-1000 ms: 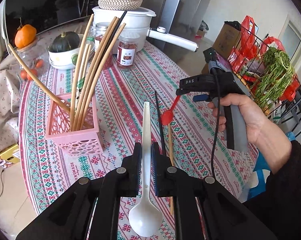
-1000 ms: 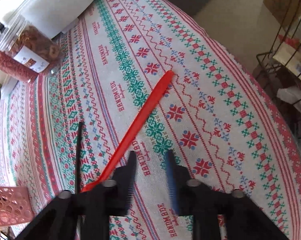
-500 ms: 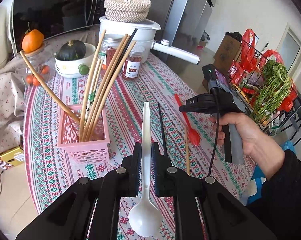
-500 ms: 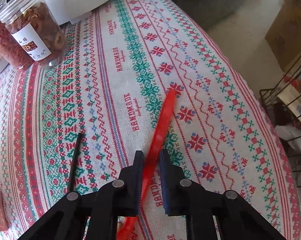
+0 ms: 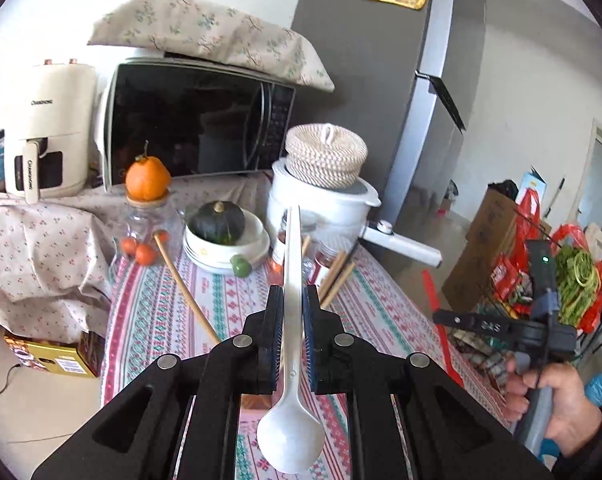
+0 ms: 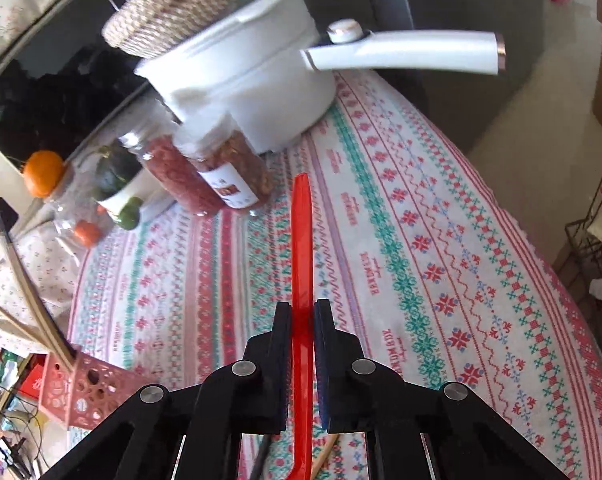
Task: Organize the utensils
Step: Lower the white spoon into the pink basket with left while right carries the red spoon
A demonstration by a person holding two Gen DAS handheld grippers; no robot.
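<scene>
My left gripper point(image 5: 289, 320) is shut on a white plastic spoon point(image 5: 291, 420), handle pointing forward and up, bowl toward the camera, held above the table. My right gripper point(image 6: 301, 320) is shut on a red plastic spoon point(image 6: 301, 240), lifted off the tablecloth; it shows at the right of the left wrist view point(image 5: 481, 324), with the red handle point(image 5: 431, 292) sticking up. The pink perforated holder point(image 6: 81, 388) with wooden chopsticks point(image 6: 29, 292) stands at lower left. A black chopstick point(image 6: 261, 456) and a wooden one point(image 6: 325, 452) lie under my right gripper.
A white pot point(image 6: 253, 92) with a long handle and a woven lid, two spice jars point(image 6: 221, 168), a bowl with a green squash point(image 5: 221, 228), a jar topped by an orange point(image 5: 147, 196) and a microwave point(image 5: 193, 120) stand at the back. The table edge drops off at right point(image 6: 561, 280).
Both grippers have lifted and tilted up with their spoons. The red spoon has come off the tablecloth. The pink holder has dropped out of the left wrist view.
</scene>
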